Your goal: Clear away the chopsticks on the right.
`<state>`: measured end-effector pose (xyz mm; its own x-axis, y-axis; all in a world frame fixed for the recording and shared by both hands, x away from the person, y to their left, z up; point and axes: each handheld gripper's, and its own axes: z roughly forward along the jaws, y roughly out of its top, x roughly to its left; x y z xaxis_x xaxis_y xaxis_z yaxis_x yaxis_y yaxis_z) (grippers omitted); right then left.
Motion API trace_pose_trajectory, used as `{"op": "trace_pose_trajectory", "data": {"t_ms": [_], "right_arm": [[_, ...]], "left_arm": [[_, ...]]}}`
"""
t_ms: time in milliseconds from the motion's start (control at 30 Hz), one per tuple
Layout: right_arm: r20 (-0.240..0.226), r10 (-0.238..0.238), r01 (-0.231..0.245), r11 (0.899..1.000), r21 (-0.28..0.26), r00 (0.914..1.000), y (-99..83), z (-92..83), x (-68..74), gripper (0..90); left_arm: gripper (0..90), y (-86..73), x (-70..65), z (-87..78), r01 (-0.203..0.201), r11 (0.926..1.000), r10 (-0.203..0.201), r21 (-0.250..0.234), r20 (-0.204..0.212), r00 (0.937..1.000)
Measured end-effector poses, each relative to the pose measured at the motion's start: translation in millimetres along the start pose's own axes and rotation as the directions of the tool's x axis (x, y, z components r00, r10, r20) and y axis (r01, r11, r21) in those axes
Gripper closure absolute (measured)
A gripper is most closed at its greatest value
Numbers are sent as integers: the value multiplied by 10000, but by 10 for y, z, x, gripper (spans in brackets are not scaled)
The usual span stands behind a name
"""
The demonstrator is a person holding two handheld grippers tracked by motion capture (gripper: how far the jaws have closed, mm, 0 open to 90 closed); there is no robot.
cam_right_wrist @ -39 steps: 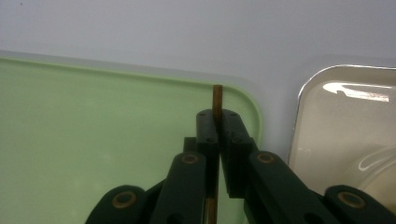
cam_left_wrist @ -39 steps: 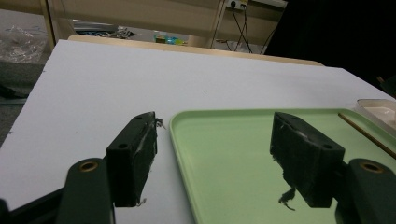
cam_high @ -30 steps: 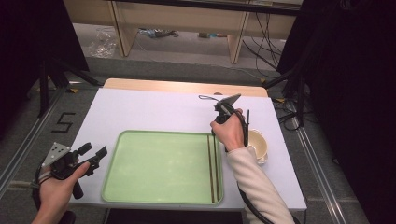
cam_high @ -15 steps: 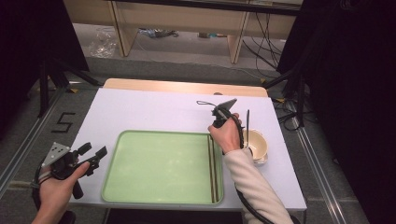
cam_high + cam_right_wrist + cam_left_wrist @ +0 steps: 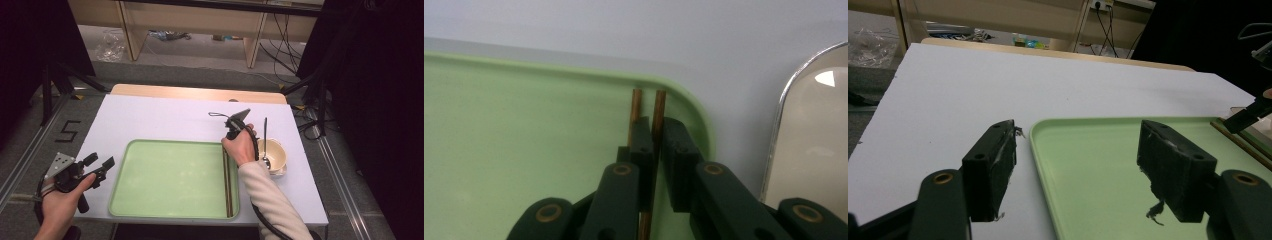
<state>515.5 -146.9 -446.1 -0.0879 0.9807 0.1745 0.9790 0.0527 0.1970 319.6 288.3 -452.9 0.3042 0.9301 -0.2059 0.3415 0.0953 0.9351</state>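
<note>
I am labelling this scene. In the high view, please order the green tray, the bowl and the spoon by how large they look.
1. green tray, clearly largest.
2. bowl.
3. spoon: about as long as the bowl is wide, but much thinner.

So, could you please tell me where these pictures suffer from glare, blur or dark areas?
High view: both flanks fall into near black, while the table is evenly lit. Right gripper view: the close fingers are soft, and a bright glint sits on the bowl. Left gripper view: the tray carries a mild sheen and the top right corner is dark.
</note>
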Motion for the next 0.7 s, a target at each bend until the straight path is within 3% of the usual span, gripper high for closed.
{"op": "trace_pose_trajectory", "data": {"t_ms": [33, 133, 167, 233, 267, 300, 333, 367, 400, 433, 500, 533, 600, 633, 700], "right_arm": [[-77, 236, -235, 9996, 164, 9997, -1, -2, 20, 846], [54, -163, 162, 9998, 74, 9999, 0, 7, 10, 818], [-103, -609, 609, 9981, -62, 9981, 3, 17, -16, 813], [67, -236, 236, 9997, 12, 9997, -2, 6, 20, 813], [-58, -277, 277, 9996, -21, 9996, -5, 6, 15, 811], [-29, -713, 712, 9970, -312, 9974, -2, 19, -14, 809], [-91, -162, 162, 9999, 26, 9998, -4, -22, 24, 805], [-14, -554, 553, 9982, -221, 9985, 2, -39, 5, 801], [-111, -373, 370, 9990, -240, 9992, 2, -69, 9, 795], [-81, -656, 651, 9964, -536, 9978, 9, -95, -14, 785], [-201, -377, 362, 9969, -693, 9991, 12, -227, -13, 765], [-159, -921, 899, 9899, -1100, 9956, 21, -263, -52, 753], [-189, -778, 745, 9879, -1358, 9968, 31, -399, -87, 727], [-267, -372, 331, 9896, -1400, 9990, 27, -486, -84, 715], [-342, -465, 396, 9830, -1792, 9983, 24, -633, -149, 689]], "left_arm": [[318, 0, -1, 0, 8, 10000, -8, 2, 4, 10000], [318, 0, 5, 3, -31, 10000, 31, -4, 5, 10000], [318, -1, 1, 3, 15, 10000, -15, 2, 11, 10000], [318, -1, 1, 1, 3, 10000, -3, 7, 9, 10000], [318, -1, 0, 1, 15, 10000, -15, 7, 8, 10000], [318, 0, 2, 2, -9, 10000, 9, -2, 5, 10000], [318, -1, -1, 0, 31, 10000, -31, 7, 2, 10000], [318, 0, 2, 2, -7, 10000, 7, -12, -11, 10000], [318, -3, 2, 7, 35, 10000, -35, -74, 34, 10000], [318, -1, -1, 0, 59, 10000, -59, 7, 10, 10000], [318, -2, 2, 1, 49, 10000, -49, 12, 18, 10000], [318, -2, 7, 3, -3, 10000, 3, 7, 20, 10000], [318, -3, 5, 4, 12, 10000, -12, 8, 20, 10000], [318, -2, 6, 4, -11, 10000, 11, 1, 22, 10000], [318, -4, 4, 6, -1, 10000, 1, 5, 14, 10000]]}}
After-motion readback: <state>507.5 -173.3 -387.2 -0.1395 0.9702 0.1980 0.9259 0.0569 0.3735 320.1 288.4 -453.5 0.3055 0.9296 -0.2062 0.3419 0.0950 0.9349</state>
